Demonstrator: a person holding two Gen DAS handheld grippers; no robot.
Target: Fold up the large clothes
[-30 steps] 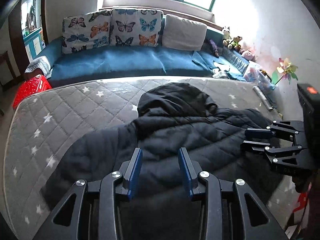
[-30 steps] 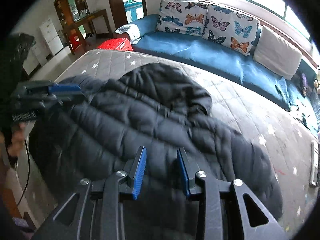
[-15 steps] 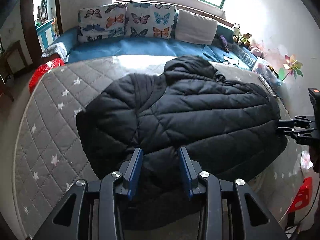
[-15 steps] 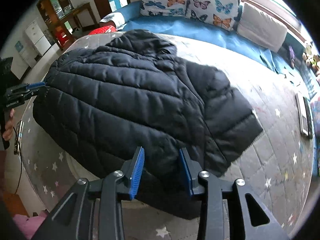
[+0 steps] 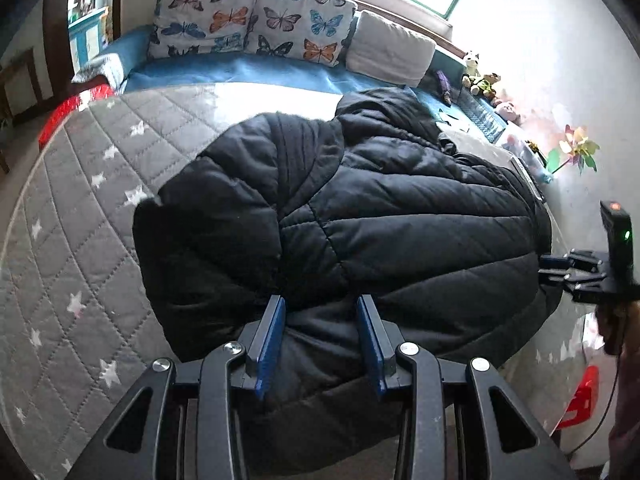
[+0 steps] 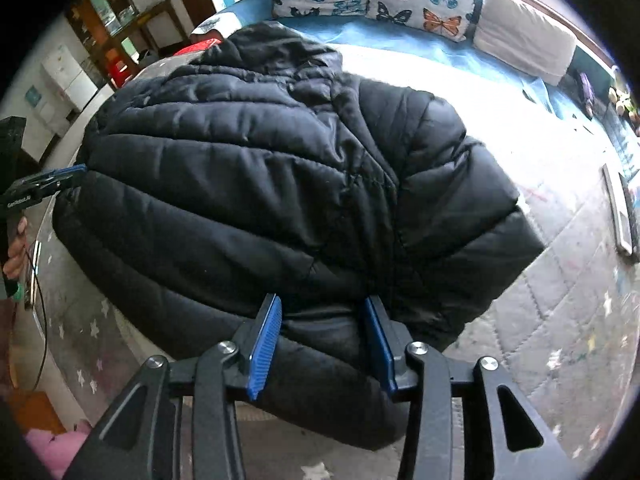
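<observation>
A black quilted hooded jacket [image 5: 360, 220] lies spread flat on the grey star-patterned mattress [image 5: 80, 240], hood toward the sofa. My left gripper [image 5: 320, 304] is shut on the jacket's near hem, which bulges between its blue pads. In the right wrist view the jacket [image 6: 260, 200] fills the middle, and my right gripper [image 6: 320, 304] has the hem between its pads while its jaws are opening. Each gripper shows in the other's view: the right gripper [image 5: 560, 270] at the jacket's right side, the left gripper [image 6: 60, 178] at its left side.
A blue sofa [image 5: 248, 70] with butterfly cushions [image 5: 280, 24] runs behind the mattress [image 6: 560, 320]. Plush toys [image 5: 484, 80] and a pinwheel [image 5: 576, 152] line the right wall. A red crate [image 5: 68, 108] stands far left, a red stool [image 5: 580, 396] near right. A long flat object [image 6: 618, 216] lies on the mattress.
Both grippers drew back toward the mattress's near edge with the hem, and the jacket went from bunched to spread flat. The right gripper's jaws stand wider than before.
</observation>
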